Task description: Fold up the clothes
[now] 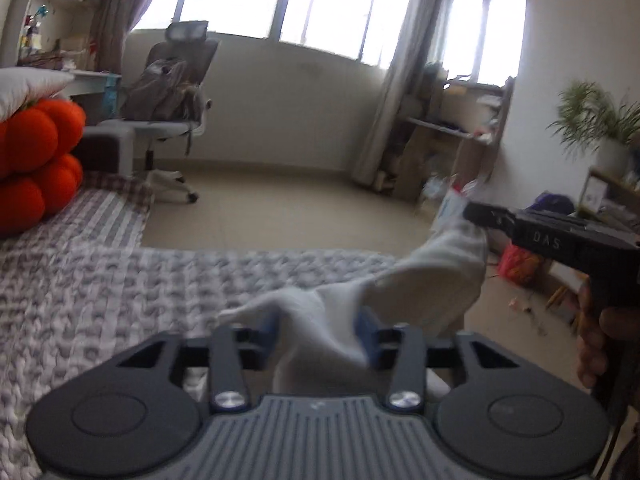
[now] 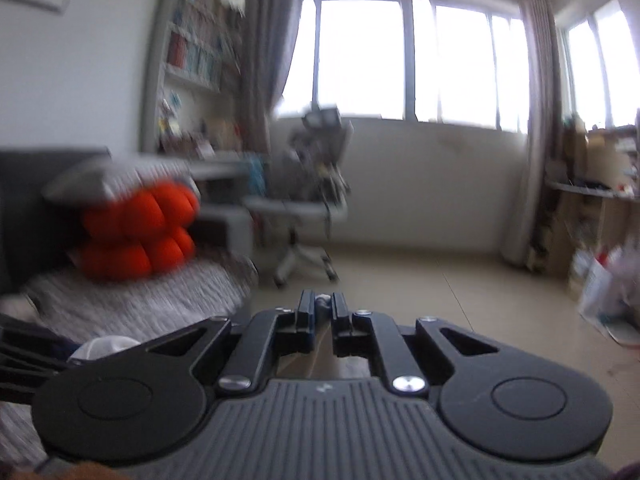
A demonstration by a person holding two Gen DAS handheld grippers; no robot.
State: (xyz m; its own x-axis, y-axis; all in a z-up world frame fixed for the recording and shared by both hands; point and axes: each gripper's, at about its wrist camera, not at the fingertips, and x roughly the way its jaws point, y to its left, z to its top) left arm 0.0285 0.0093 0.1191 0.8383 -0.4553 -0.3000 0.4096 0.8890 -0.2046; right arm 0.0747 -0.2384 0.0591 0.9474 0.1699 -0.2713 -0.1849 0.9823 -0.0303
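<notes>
Grey-striped bed fills the foreground, an orange cushion at its head. Above the bed's edge hangs a white sock, the left gripper fingers clamped on one end, the right gripper fingers pinching the other.

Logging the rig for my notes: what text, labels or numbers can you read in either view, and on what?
"DAS": raised letters on the right gripper body, seen in the left wrist view.
Book spines on the shelf: blurred, unreadable.
Small mark on the left gripper base: too small to read.
Nothing else is legible.
</notes>
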